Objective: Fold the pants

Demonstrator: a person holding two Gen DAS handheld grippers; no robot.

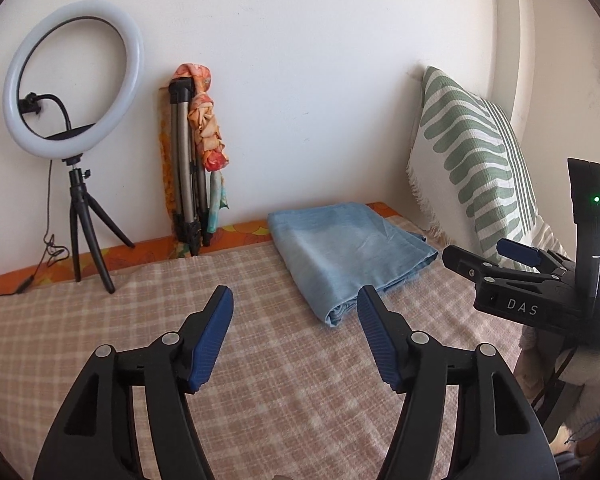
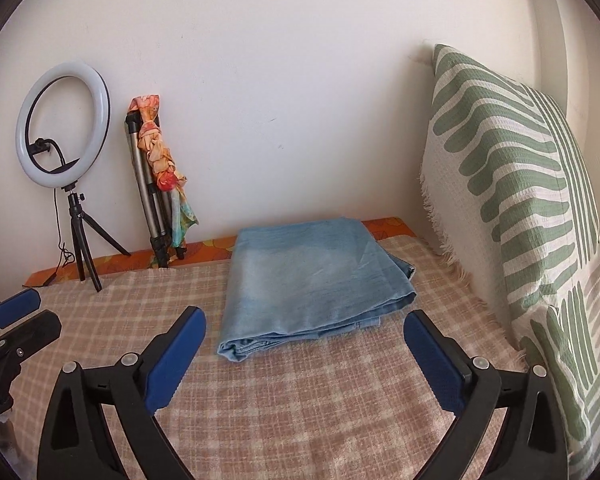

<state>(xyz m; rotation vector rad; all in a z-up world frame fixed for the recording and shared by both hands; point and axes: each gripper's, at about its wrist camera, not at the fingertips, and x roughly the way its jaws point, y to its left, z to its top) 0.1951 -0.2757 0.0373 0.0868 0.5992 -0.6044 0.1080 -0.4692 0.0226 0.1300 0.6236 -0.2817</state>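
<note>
The light blue denim pants (image 1: 344, 252) lie folded into a flat rectangle on the plaid blanket (image 1: 260, 360), near the back right. They also show in the right wrist view (image 2: 312, 280), straight ahead. My left gripper (image 1: 296, 300) is open and empty, above the blanket, just in front and left of the pants. My right gripper (image 2: 304, 324) is open and empty, its fingers either side of the pants' near folded edge, held short of it. The right gripper also shows in the left wrist view (image 1: 500, 256) at the right. The left gripper's tips show in the right wrist view (image 2: 24, 312).
A ring light (image 1: 72, 80) on a small tripod stands at the back left. A folded tripod with an orange scarf (image 1: 196, 160) leans on the wall. A green-striped pillow (image 2: 520, 220) stands along the right side. A white wall is behind.
</note>
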